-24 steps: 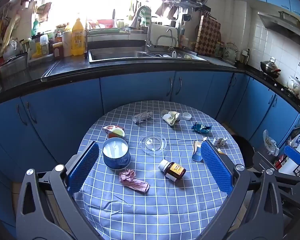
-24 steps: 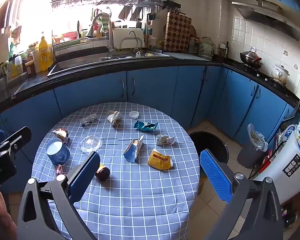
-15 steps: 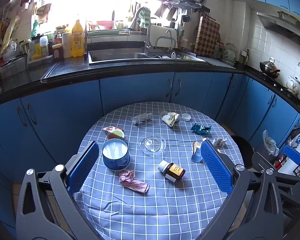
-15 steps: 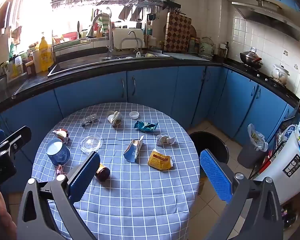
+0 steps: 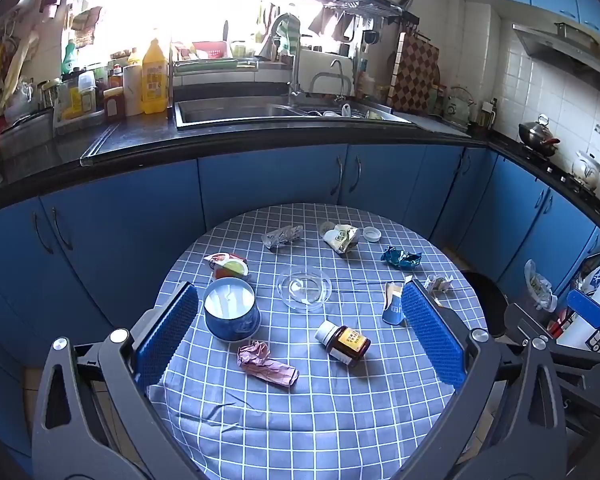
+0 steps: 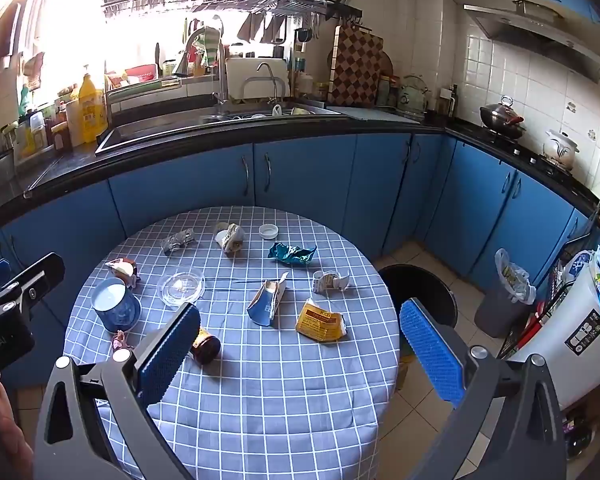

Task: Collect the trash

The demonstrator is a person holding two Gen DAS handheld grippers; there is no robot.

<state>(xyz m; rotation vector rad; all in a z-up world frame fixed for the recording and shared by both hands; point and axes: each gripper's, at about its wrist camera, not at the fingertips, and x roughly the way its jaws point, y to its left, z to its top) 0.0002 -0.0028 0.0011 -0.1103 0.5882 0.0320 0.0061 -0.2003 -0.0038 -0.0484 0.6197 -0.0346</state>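
Left gripper (image 5: pixel 300 332) jaws spread to their widest, nothing between the pads, hovering above the near side of the round table (image 5: pixel 300 432) with its blue checked cloth. Right gripper (image 6: pixel 300 350) likewise fully open and empty, hanging over the table's right half and the floor beside it. Framed between the left jaws: a crumpled pink wrapper (image 5: pixel 266 365) nearest, a brown pill bottle (image 5: pixel 345 343) on its side just right of it, a blue tin (image 5: pixel 231 314) upright to the left, a clear glass dish (image 5: pixel 304 291) beyond. A crushed blue paper cup (image 6: pixel 267 303) and a yellow packet (image 6: pixel 321 320) lie side by side toward the table's right; a torn white scrap (image 6: pixel 330 281) and a teal foil wrapper (image 6: pixel 292 254) sit farther back. Near the far edge: a clear crumpled wrapper (image 5: pixel 282 236), a crushed white cup (image 5: pixel 340 238), a white bottle cap (image 6: pixel 269 231). A black bin (image 6: pixel 420 294) stands on the floor, close against the table's right edge.
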